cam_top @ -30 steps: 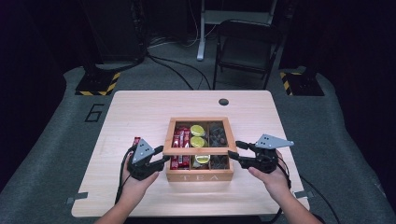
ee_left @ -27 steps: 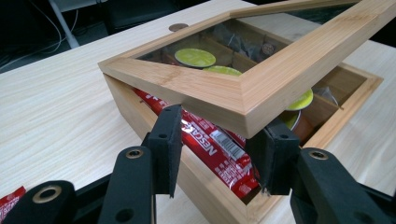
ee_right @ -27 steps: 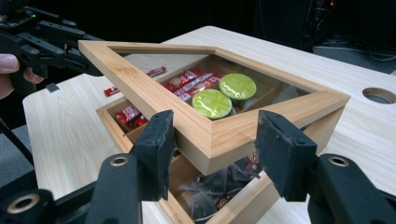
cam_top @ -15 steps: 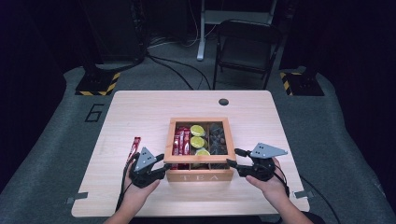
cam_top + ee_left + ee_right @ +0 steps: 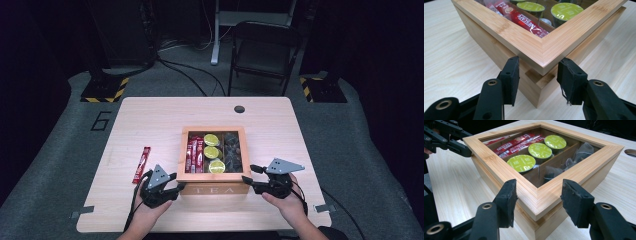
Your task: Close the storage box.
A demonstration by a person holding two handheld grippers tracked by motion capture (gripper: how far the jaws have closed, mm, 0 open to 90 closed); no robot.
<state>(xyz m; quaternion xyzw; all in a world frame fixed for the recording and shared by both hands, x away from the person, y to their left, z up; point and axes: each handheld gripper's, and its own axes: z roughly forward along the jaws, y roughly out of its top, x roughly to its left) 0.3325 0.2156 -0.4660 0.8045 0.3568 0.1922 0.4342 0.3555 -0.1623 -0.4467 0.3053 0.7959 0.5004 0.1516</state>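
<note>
A wooden tea box (image 5: 214, 190) marked TEA stands near the table's front, its glass-windowed lid (image 5: 491, 153) lying on the base. Under the glass lie red sachets (image 5: 516, 141), green capsules (image 5: 522, 163) and dark tea bags (image 5: 576, 155). My left gripper (image 5: 177, 182) is open, its jaws straddling the box's front left corner (image 5: 544, 63) without pressing it. At the front right corner (image 5: 537, 207), my right gripper (image 5: 249, 174) is also open, one jaw on each side. The left gripper (image 5: 446, 137) also appears far off in the right gripper view.
A loose red sachet (image 5: 141, 164) lies on the table left of the box. A round cable hole (image 5: 239, 109) sits near the table's far edge. A folding chair (image 5: 262, 50) stands behind the table (image 5: 150, 125).
Both hands have drawn back toward the table's front edge, from the box's sides to its two front corners. The box has not moved.
</note>
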